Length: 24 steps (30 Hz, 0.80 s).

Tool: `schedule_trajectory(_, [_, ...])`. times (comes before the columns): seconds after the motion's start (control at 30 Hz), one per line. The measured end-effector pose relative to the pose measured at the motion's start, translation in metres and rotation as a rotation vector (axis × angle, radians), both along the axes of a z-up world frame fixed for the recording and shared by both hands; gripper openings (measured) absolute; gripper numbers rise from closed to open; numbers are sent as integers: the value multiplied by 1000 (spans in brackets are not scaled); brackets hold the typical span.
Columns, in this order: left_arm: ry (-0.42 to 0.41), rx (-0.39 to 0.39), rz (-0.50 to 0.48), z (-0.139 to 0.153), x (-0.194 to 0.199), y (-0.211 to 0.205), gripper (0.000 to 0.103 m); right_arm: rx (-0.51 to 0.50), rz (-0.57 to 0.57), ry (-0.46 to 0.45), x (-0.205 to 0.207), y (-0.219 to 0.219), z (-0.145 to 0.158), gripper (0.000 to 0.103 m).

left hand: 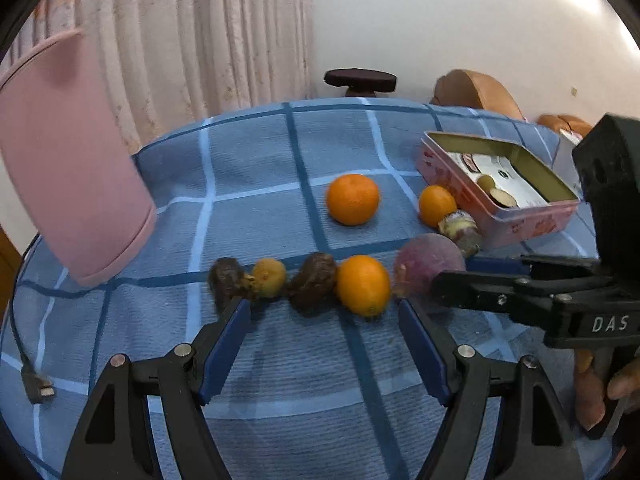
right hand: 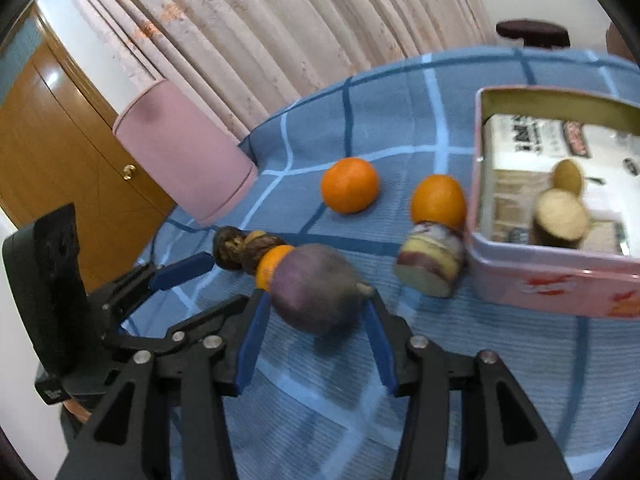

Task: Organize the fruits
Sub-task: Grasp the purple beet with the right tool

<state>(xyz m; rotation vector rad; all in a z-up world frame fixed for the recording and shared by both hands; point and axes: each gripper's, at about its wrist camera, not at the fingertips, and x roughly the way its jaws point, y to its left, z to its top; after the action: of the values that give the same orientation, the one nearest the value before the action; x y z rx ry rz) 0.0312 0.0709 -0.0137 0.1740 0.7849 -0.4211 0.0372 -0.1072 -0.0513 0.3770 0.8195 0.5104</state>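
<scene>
Straddling the purple fruit point(right hand: 316, 292), the right gripper point(right hand: 316, 312) has jaws apart w/ a blue pad on each flank; no firm press visible, so I read it as not clamped. Left gripper point(left hand: 324, 320) jaws wide apart, nothing between them, hovering just in front of the fruit row.

Landmark = pink tin point(right hand: 560, 280), lid off, two cut pieces already inside.

Risks, as I judge them:
- Purple fruit is round, sits touching the orange point(right hand: 272, 264) at the row's end; a skewed close could roll it or shunt the whole row.
- Cut purple-yellow piece point(right hand: 432, 264) stands just beside the tin's near wall, w/ a second orange point(right hand: 438, 200) behind it; a low carry toward the tin could knock either.
- Left gripper close by on the far side of the row from the tin; arms could clash.

Room: open cloth point(left hand: 280, 380) in front of the tin and row. Third orange point(right hand: 350, 184) well apart from the tin. Pink cylinder point(right hand: 184, 152) far from the tin, near the table edge. Frames are blurred.
</scene>
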Motion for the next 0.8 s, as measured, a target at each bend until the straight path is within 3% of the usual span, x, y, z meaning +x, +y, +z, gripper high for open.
schedule_trajectory(0.17, [21,41,63,-7,10,5,78,-9,8,20,10,12,-3,68])
schedule_trajectory(0.27, [6,53,56,-7,9,1,78,-40,12,17,12,17,-4,69])
schedule_trajectory(0.37, [-12,80,42,-9,6,-3,78,-82,5,7,11,19,-4,54])
schedule_trajectory(0.5, [-27,36,-7,-3,1,-4,78,-54,-5,10,5,9,-4,54])
schedule_trajectory(0.63, [-57,-54,-64,9,-6,-1,78,-6,-28,-84,-8,-2,14,54])
schedule_trajectory(0.8, [-51,-78,-177,9,-16,-17,73,-37,-101,-159,-15,-15,28,54])
